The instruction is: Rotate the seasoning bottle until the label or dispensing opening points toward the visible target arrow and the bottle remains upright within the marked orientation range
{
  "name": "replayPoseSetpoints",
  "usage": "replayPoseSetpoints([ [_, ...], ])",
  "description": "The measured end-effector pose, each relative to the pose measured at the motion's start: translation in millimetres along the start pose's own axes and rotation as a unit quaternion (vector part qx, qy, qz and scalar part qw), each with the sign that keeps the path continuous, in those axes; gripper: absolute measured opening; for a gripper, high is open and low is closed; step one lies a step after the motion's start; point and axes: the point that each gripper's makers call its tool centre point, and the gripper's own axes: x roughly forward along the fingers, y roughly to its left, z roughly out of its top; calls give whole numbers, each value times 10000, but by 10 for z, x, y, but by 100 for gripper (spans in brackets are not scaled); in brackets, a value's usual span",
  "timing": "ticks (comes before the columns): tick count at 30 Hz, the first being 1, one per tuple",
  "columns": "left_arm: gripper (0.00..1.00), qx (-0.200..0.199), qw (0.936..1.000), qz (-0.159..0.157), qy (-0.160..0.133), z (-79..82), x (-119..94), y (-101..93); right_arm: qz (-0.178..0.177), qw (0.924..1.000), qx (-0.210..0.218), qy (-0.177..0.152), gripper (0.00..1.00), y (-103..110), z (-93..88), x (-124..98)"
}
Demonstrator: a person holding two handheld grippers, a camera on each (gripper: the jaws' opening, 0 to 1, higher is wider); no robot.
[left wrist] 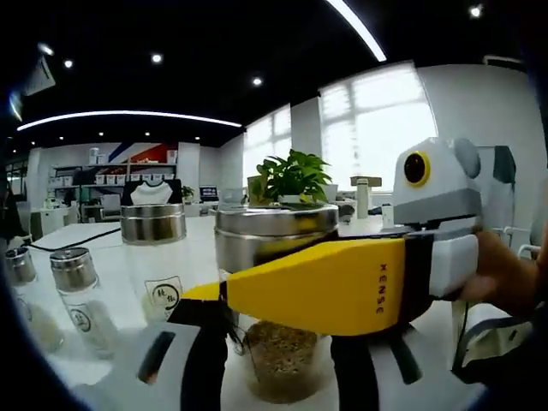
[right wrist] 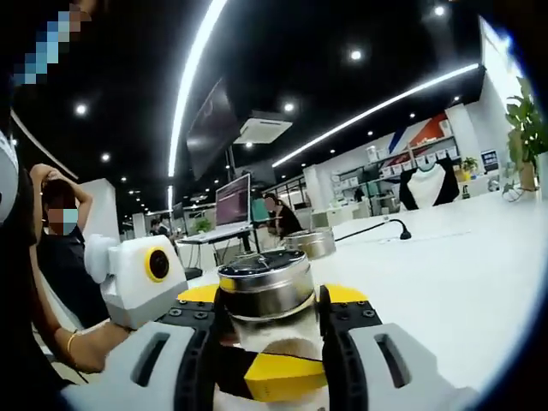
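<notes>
White tabletop (right wrist: 462, 274) carries the clear steel-capped seasoning bottle (right wrist: 265, 295), upright, clamped by both the right gripper (right wrist: 267, 347) and left gripper (left wrist: 278, 360); no arrow visible, so progress is unclear.

The right gripper (right wrist: 271, 330) is clamping the seasoning bottle (right wrist: 267, 295) between its two black jaws, just under the steel cap (right wrist: 265, 282). The bottle is standing upright on the white table (right wrist: 445, 257). The left gripper (right wrist: 257, 372) is entering from the left, its yellow jaw lying against the bottle's lower body.
</notes>
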Motion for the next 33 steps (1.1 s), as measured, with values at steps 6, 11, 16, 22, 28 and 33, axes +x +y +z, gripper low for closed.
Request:
replayPoseSetpoints([
  [6, 48, 27, 9992, 389, -109, 6, 2, 32, -308, 9991, -263, 134, 40, 41, 43, -34],
  [11, 48, 142, 9963, 836, -105, -2, -10, 64, -536, 9981, -263, 148, 40, 66, 74, -36],
  [16, 48, 275, 9943, 1026, -86, -18, -3, 68, -936, 9935, -628, 141, 42, 79, 89, -25],
  [22, 48, 247, 9884, 1482, -229, -18, -36, 106, -1196, 9901, -730, 100, 42, 56, 77, 13],
  [28, 48, 293, 9850, 1676, -274, -14, -42, 115, -1406, 9871, -767, 49, 40, 6, 86, 14],
  [33, 48, 280, 9846, 1703, -266, -19, -51, 121, -1463, 9862, -776, -23, 40, -6, 91, 15],
])
